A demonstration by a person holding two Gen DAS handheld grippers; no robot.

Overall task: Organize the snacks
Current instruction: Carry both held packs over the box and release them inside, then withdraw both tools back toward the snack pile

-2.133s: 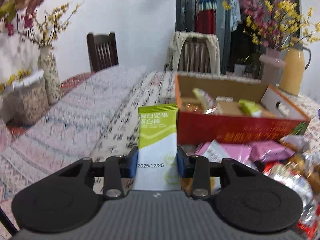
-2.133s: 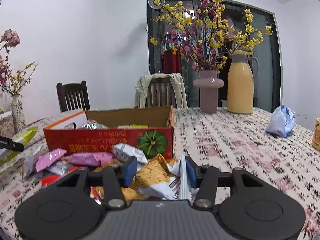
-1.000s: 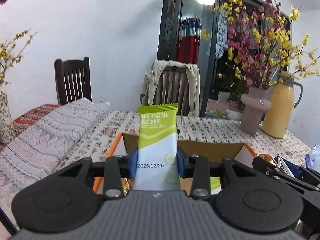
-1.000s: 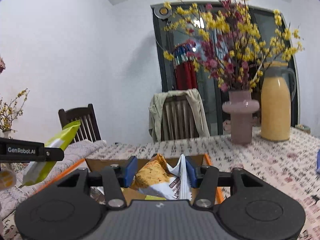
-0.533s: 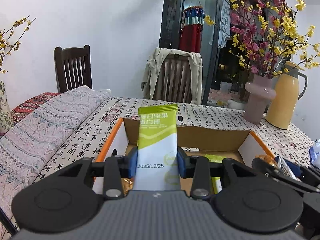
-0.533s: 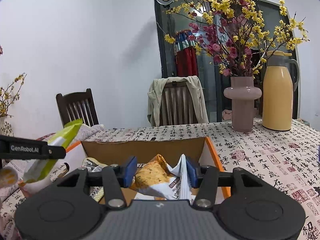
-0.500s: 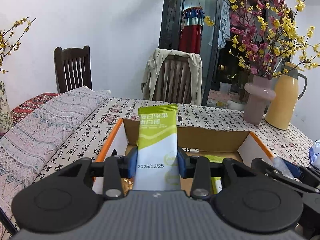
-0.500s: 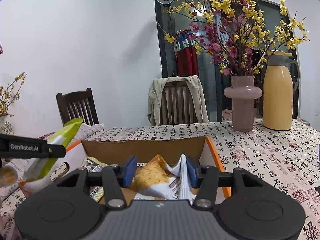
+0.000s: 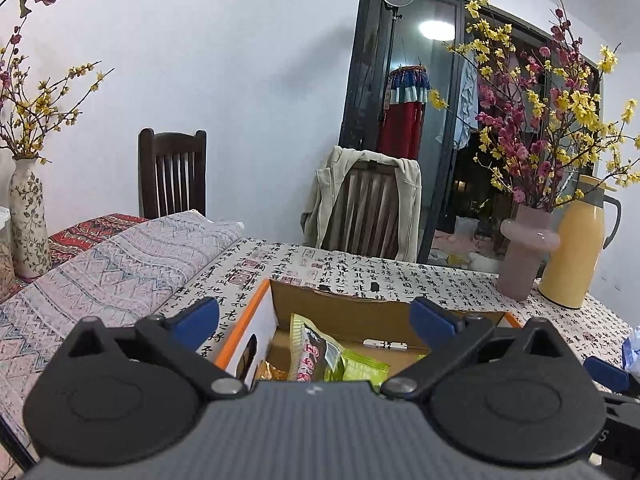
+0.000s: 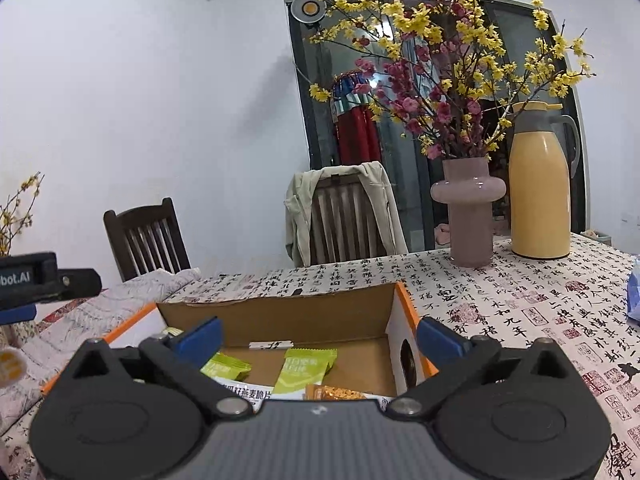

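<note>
Covering most of both views, the tabletop (image 10: pixel 520 308) wears a cloth printed with black calligraphy, and on it stands the open cardboard box (image 10: pixel 280 312) with orange edges. Both tongs hover above this box. The left tongs (image 9: pixel 316 314) are released, jaws wide apart and nothing between them; the right tongs (image 10: pixel 318 336) are spread the same way and also empty. Inside the box lie the snacks: a green packet (image 10: pixel 306 368) flat on the bottom near the middle, another green one (image 10: pixel 226 364) to its left, an orange packet (image 10: pixel 340 393) nearer the camera, and in the left view a dark packet (image 9: pixel 316 354) leaning upright. I judge that the step in hand is the drop into the box, which looks finished for both sides. The next move probably calls for lifting both tongs away from the box and going to fetch more loose snacks, none of which show here.
</note>
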